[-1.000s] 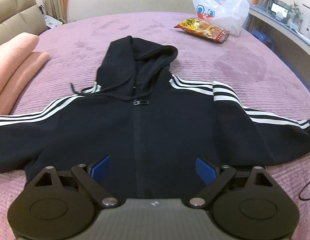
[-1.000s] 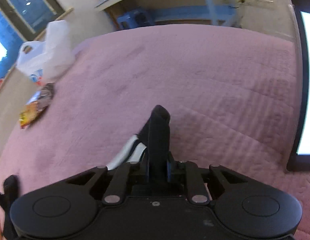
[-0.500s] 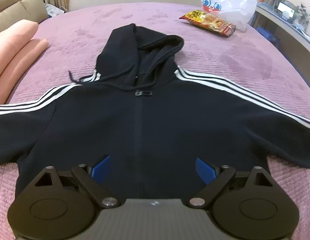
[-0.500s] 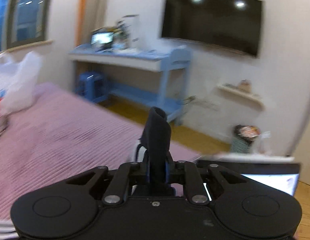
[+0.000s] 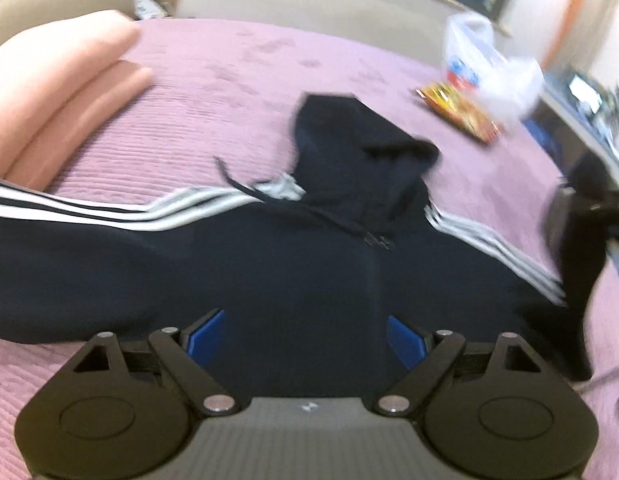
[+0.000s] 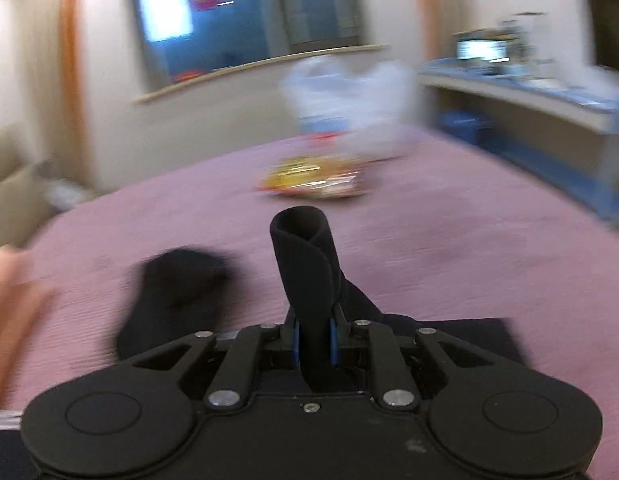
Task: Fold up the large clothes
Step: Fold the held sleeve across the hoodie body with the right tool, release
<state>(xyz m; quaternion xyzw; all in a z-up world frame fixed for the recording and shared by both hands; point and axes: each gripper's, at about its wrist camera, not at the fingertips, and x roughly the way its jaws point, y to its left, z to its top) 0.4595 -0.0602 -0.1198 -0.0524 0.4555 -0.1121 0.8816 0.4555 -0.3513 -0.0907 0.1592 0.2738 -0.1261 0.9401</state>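
Observation:
A black hoodie [image 5: 269,272] with white sleeve stripes lies face up on the purple bed, hood [image 5: 349,152] toward the far side. My left gripper [image 5: 305,336] is open and empty, low over the hoodie's hem. My right gripper [image 6: 312,340] is shut on the hoodie's right sleeve cuff [image 6: 305,256], which sticks up between the blue pads. It holds the sleeve lifted at the right of the left wrist view [image 5: 577,216]. The hood also shows in the right wrist view [image 6: 177,280].
Pink pillows [image 5: 57,92] lie at the bed's left. A yellow snack packet [image 5: 461,116] and a white plastic bag [image 5: 485,64] sit on the far side of the bed [image 5: 213,100]. A blue desk [image 6: 549,108] stands at the right wall.
My right gripper has swung round with the cuff, from facing the TV wall to facing across the bed, carrying the sleeve up and inward. The left gripper has shifted and turned slightly, still open.

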